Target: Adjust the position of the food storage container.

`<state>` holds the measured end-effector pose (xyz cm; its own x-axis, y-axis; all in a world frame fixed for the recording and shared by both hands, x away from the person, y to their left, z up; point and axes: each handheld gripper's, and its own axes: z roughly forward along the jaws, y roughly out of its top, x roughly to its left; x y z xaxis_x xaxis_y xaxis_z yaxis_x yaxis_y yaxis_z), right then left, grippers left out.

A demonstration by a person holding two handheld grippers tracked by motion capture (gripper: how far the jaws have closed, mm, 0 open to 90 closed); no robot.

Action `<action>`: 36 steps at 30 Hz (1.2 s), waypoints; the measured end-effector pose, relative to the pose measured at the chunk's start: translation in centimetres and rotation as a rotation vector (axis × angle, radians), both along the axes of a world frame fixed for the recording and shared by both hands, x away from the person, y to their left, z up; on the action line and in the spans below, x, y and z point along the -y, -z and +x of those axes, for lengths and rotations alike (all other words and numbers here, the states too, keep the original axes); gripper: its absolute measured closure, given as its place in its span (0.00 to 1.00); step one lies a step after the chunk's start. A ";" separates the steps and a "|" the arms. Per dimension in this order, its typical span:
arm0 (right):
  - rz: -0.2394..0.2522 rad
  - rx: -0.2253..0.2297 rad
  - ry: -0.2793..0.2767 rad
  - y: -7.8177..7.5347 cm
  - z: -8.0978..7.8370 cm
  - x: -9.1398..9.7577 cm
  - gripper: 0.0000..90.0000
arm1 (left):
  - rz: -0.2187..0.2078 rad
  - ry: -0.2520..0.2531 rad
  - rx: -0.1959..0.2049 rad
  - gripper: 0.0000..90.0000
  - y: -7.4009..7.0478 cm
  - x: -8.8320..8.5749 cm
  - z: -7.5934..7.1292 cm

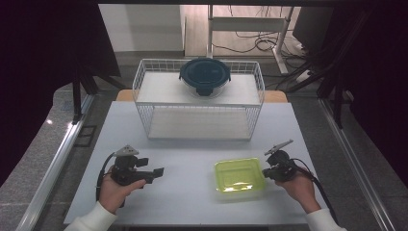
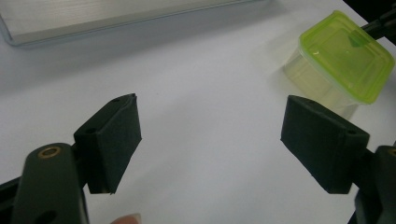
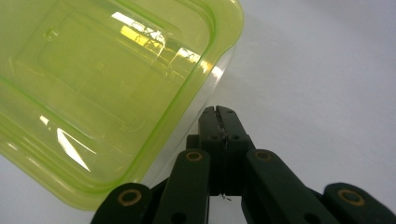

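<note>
A rectangular clear container with a yellow-green lid [image 1: 239,174] stands on the white table [image 1: 192,159], front right. My right gripper [image 1: 266,172] is shut, its jaws pressed together with nothing between them. Its tips [image 3: 219,114] rest against the container's [image 3: 107,84] right side, just below the lid's rim. My left gripper [image 1: 158,173] is held low over the table's front left and points right. Its jaws [image 2: 212,119] are wide open around bare table, and the container [image 2: 348,56] lies well beyond them at the upper right.
A white wire rack [image 1: 144,86] with two shelves stands at the back middle of the table. A round container with a dark lid [image 1: 205,74] sits on its top shelf. The rack's lower shelf edge [image 2: 93,18] shows in the left gripper view.
</note>
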<state>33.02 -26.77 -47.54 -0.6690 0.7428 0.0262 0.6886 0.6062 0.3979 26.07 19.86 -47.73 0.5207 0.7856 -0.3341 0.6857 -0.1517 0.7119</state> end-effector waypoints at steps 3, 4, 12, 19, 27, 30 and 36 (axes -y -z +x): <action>-0.008 0.004 -0.017 0.0 -0.2 -0.5 0.98 | 0.003 0.002 0.003 0.22 0.0 0.0 0.0; -0.005 0.003 -0.021 0.0 -0.3 -0.7 0.98 | 0.003 0.002 0.003 0.22 0.0 0.0 0.0; 0.009 -0.005 -0.061 0.1 -0.6 -2.0 0.98 | 0.005 0.005 -0.001 0.22 0.1 0.1 0.0; -0.006 -0.001 -0.105 0.2 -1.1 -3.7 0.98 | 0.008 0.003 -0.003 0.22 0.1 0.1 0.0; 0.002 0.004 -0.136 0.3 -1.4 -5.4 0.98 | 0.017 0.009 -0.005 0.22 0.2 0.2 0.1; 0.018 0.002 -0.151 0.5 -1.6 -6.2 0.98 | 0.019 0.008 -0.006 0.22 0.2 0.2 0.1; 0.012 0.028 -0.178 0.6 -1.9 -7.6 0.98 | 0.018 0.007 -0.005 0.22 0.2 0.2 0.1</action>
<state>31.14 -19.14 -48.14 -0.7905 0.6122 0.0138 0.5594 0.7128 0.4231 26.14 19.66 -47.96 0.5248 0.7875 -0.3231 0.6883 -0.1693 0.7054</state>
